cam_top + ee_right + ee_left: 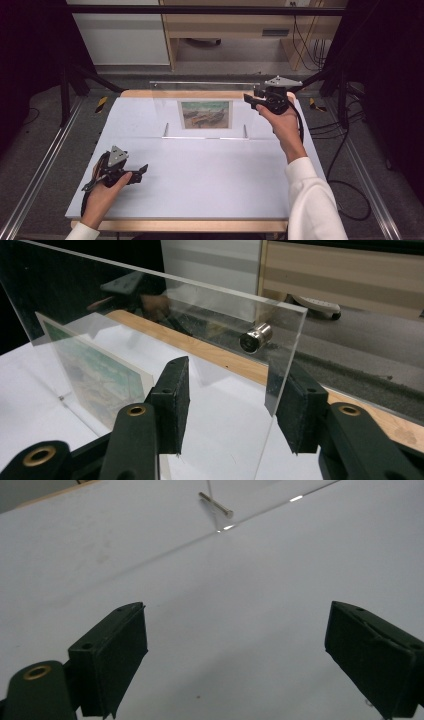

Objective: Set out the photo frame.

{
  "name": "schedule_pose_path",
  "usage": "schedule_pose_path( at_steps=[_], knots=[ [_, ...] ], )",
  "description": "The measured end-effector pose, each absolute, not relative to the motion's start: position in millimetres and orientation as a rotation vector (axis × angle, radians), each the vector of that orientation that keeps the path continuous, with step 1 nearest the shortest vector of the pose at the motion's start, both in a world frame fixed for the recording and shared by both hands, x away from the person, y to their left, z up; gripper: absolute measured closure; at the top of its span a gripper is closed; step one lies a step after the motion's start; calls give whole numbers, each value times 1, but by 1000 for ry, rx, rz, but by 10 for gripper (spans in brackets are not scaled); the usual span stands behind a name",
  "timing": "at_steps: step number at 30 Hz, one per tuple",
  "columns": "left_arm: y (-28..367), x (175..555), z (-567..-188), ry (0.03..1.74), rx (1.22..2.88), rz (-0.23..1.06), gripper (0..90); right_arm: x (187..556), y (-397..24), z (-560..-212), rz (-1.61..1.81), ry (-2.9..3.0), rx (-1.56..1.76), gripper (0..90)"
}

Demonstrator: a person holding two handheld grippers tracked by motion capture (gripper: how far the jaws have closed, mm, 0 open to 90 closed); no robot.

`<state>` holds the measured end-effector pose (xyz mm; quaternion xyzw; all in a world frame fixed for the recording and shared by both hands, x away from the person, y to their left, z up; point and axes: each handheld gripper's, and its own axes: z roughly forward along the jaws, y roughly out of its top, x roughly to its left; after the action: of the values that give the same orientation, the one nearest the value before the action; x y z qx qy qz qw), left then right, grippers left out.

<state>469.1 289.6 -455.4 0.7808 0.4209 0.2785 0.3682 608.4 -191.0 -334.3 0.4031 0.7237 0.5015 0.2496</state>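
While the high view blurs it, right gripper (227, 405) straddles acrylic panel (150, 315).

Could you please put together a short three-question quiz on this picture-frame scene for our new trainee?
1. True or false: the right hand-held gripper has its pads pressed on the clear acrylic frame.
2. Which hand-held gripper is at the frame's upper corner? A) left B) right
3. What lies directly under the left hand-held gripper?

Key
1. False: the frame's edge stands between the open jaws, with a gap on each side.
2. B, beside the metal standoff, with the boat picture sandwiched farther along.
3. Bare white tabletop; its jaws are wide open, holding nothing.
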Motion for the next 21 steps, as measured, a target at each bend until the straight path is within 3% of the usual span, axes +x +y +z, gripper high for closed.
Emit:
schedule_pose_path(
  at_steps=[12,17,18,21],
  knots=[
    [296,468,-455,1105,1982,711,103,619,-185,-333,1349,1969,1160,447],
    [296,468,-456,1102,1996,701,103,607,-187,-337,1295,1931,1154,292],
    [295,468,-457,1103,1995,706,101,600,-190,-341,1255,1918,1174,210],
    [295,468,-457,1104,1994,707,99,583,-194,-350,1193,1925,1175,159]
  ],
)
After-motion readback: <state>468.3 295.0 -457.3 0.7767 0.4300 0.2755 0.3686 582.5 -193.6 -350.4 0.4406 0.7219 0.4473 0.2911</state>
